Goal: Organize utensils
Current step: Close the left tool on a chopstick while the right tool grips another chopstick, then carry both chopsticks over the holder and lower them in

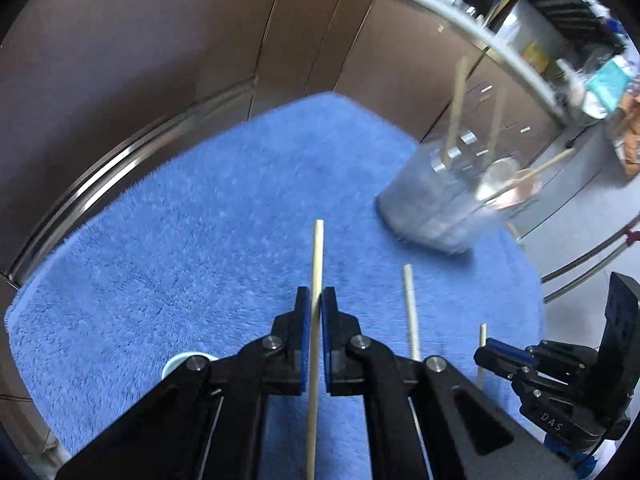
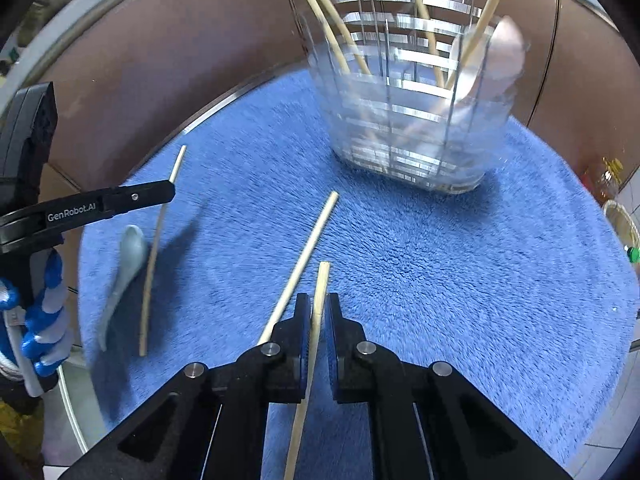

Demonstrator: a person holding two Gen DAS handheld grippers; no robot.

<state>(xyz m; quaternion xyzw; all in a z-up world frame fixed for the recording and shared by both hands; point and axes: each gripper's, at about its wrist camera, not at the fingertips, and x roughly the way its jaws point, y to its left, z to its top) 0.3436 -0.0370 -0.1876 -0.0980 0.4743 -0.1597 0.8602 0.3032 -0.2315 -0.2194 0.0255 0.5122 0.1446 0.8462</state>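
My left gripper [image 1: 316, 300] is shut on a pale wooden chopstick [image 1: 318, 256] and holds it above the blue fluffy mat [image 1: 180, 240]. In the right wrist view the same left gripper [image 2: 170, 192] comes in from the left with its chopstick [image 2: 154, 260]. My right gripper [image 2: 318, 308] is shut on a second chopstick [image 2: 322, 280]. A third chopstick [image 2: 308, 248] lies loose on the mat beside it. A pale blue spoon [image 2: 128, 256] lies at the mat's left side. The clear slatted holder [image 2: 416, 120] stands at the far end with several chopsticks and a pinkish spoon [image 2: 504, 52] in it.
The mat covers a round table with a metal rim [image 2: 224, 104]. Brown cabinet fronts [image 1: 160, 60] stand close behind it. A bottle [image 2: 608, 180] and a woven basket [image 2: 622, 224] sit off the right edge. A cluttered counter [image 1: 560, 40] runs along the upper right.
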